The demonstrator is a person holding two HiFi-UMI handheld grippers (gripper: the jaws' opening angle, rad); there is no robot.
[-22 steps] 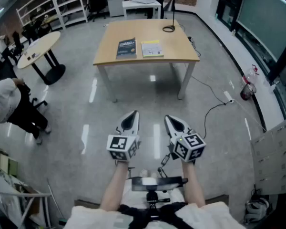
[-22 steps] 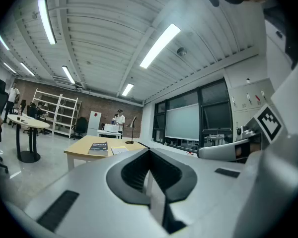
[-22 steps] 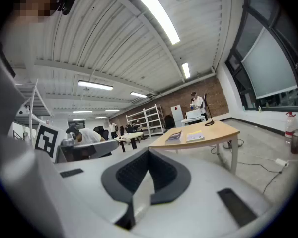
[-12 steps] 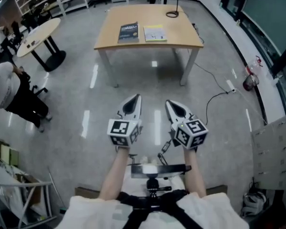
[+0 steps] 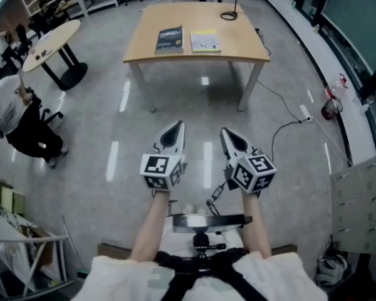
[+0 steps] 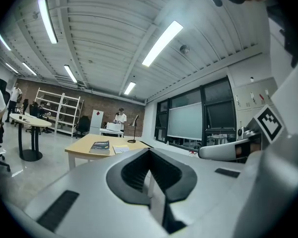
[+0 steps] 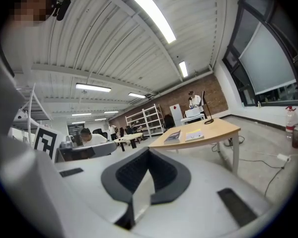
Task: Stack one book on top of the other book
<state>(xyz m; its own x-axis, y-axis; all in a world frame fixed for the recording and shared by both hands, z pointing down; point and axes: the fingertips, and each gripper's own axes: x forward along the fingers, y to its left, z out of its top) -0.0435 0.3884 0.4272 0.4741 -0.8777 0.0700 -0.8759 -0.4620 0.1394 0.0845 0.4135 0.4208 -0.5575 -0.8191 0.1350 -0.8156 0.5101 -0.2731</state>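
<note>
our left gripper (image 5: 175, 126) and right gripper (image 5: 226, 132) are closed and empty, with the dark book (image 5: 170, 40) and yellow book (image 5: 205, 41) well beyond their tips.

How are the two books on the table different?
The dark blue book has a dark cover; the pale yellow book is light. The dark blue book lies left of the pale yellow book and looks thicker. Both lie flat, apart, on the tan wooden table.

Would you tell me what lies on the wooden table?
A dark book and a yellow book side by side, a lamp base behind. Anything under the books is covered.
</note>
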